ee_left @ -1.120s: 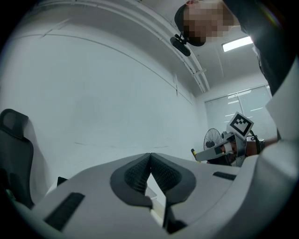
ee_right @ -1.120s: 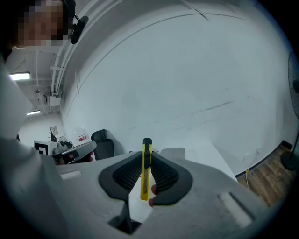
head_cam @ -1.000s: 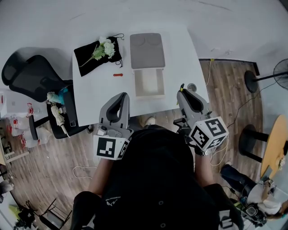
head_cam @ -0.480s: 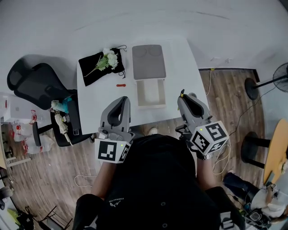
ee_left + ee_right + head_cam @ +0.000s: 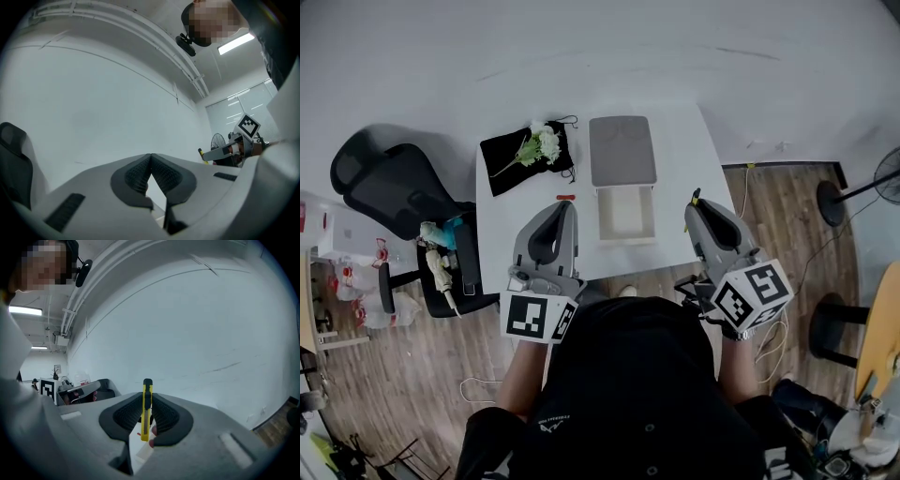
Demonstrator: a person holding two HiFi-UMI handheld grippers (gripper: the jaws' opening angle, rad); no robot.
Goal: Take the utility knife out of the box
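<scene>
The open box is a shallow white tray on the white table, with its grey lid lying just behind it. My right gripper is held up over the table's front right, to the right of the box. It is shut on the yellow utility knife, which stands upright between the pads and pokes out past the tips. My left gripper is over the front edge, left of the box. In the left gripper view its jaws meet with nothing between them.
A black cloth bag with white flowers lies at the back left of the table. A small red item sits near the left gripper's tip. A black office chair stands left of the table. A fan stands at the far right.
The head view has shifted, so the table and box now sit lower and further right in the picture. Both grippers stay raised near the front edge, the right one still holding the knife.
</scene>
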